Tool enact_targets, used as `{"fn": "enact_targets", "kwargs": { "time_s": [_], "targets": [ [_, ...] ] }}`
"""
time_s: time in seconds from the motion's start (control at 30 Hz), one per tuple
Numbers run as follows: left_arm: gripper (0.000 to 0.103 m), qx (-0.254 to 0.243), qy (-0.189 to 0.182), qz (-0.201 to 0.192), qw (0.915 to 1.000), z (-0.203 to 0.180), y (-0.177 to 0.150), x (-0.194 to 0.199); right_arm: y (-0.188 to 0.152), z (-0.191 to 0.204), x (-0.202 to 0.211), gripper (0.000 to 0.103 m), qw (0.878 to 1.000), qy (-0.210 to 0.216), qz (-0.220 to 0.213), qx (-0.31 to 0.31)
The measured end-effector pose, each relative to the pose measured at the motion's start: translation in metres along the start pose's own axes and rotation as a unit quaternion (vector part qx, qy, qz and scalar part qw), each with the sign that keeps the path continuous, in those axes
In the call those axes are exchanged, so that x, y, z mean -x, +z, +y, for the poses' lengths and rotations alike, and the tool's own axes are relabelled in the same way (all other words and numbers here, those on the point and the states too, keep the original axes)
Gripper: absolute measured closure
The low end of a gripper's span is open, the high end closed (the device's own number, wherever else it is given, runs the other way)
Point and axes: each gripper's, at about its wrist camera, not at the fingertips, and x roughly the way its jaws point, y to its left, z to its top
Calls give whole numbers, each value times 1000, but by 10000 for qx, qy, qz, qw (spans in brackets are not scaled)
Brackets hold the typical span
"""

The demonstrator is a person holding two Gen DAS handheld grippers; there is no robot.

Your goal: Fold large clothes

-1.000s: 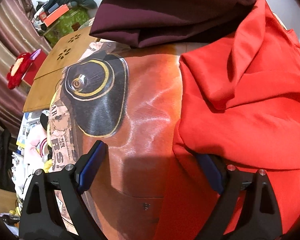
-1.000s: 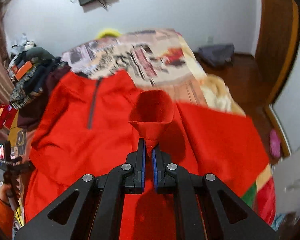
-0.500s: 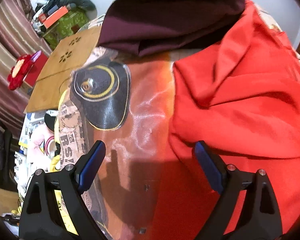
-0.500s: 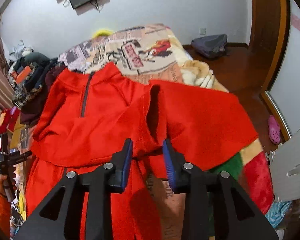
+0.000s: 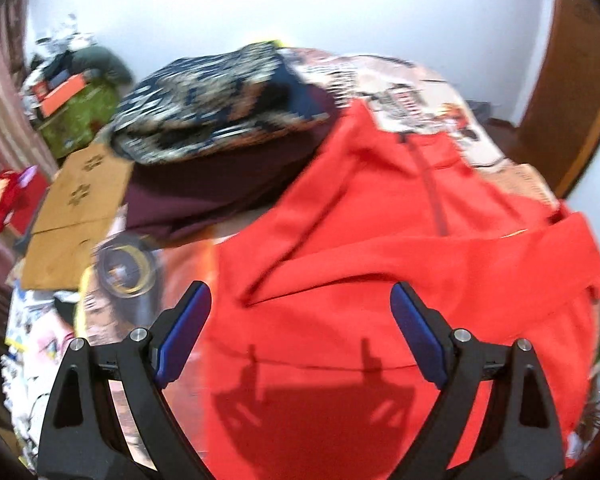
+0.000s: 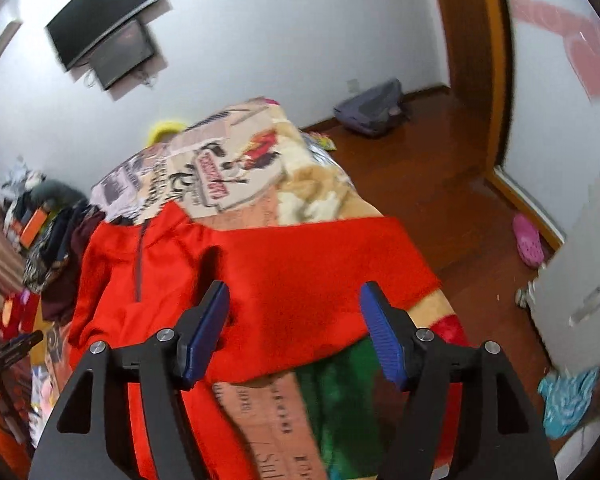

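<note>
Garment: a large bright red zip-neck pullover (image 5: 380, 240) lies spread across a bed covered by a cartoon-print blanket (image 6: 236, 176), one sleeve folded across its chest.
Left gripper (image 5: 300, 320): I hang above the pullover's lower body, my jaws spread wide with nothing between them, their shadow falling on the red cloth.
Right gripper (image 6: 294, 328): my jaws stand wide apart and empty over the folded sleeve, near the bed's right edge.
Beside the garment: a dark maroon folded cloth (image 5: 204, 188) lies at the pullover's left shoulder, a blue-and-tan patterned knit (image 5: 220, 120) stacked on top.
Room: a black wall-mounted screen (image 6: 100, 28) hangs beyond the bed; a pink clog (image 6: 528, 240) sits on the wooden floor (image 6: 440, 168).
</note>
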Motion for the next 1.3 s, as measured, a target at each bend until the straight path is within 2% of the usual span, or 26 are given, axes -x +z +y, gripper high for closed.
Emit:
{"fn": "enact_targets", "kwargs": {
  "time_s": [0.07, 0.23, 0.47, 0.6, 0.67, 0.7, 0.73, 0.77, 0.83, 0.87, 0.9, 0.97, 1.1, 1.2, 1.3],
  "targets": [
    [12, -86, -232, 62, 9997, -19, 5, -6, -5, -17, -11, 39, 9994, 16, 194, -277],
    [12, -361, -488, 343, 9976, -64, 3, -32, -20, -46, -41, 39, 9955, -183, 560, -740],
    [12, -705, -734, 789, 9917, -108, -8, -67, -18, -76, -84, 39, 9850, 93, 1042, -1370],
    [12, -825, -779, 938, 9891, -122, -14, -84, -11, -87, -105, 39, 9796, 179, 1060, -1695],
    [12, -823, -775, 1002, 9885, -127, -18, -92, -8, -87, -111, 40, 9806, 145, 962, -1703],
    [12, -797, -787, 1047, 9882, -128, -19, -95, -7, -87, -115, 44, 9813, 79, 919, -1690],
    [12, -776, -788, 1080, 9880, -128, -20, -98, -6, -87, -118, 52, 9821, -47, 874, -1671],
    [12, -748, -772, 1119, 9879, -129, -21, -102, -5, -88, -119, 57, 9826, -143, 829, -1659],
    [12, -732, -730, 1190, 9875, -131, -24, -108, -2, -89, -122, 75, 9829, -304, 731, -1663],
    [12, -732, -711, 1236, 9871, -132, -27, -112, 0, -91, -122, 81, 9827, -340, 693, -1686],
    [12, -731, -711, 1262, 9867, -132, -30, -113, 3, -94, -121, 94, 9825, -386, 647, -1703],
    [12, -686, -736, 1273, 9868, -131, -32, -114, 10, -96, -115, 96, 9829, -436, 487, -1722],
    [11, -552, -786, 1296, 9869, -126, -31, -116, 28, -94, -68, 98, 9847, -853, -350, -1475],
    [11, -522, -789, 1288, 9871, -123, -32, -116, 41, -84, -31, 98, 9845, -963, -854, -1189],
    [11, -536, -704, 1259, 9881, -124, -31, -114, 50, -64, -4, 98, 9858, -899, -1147, -835]
  ]
}}
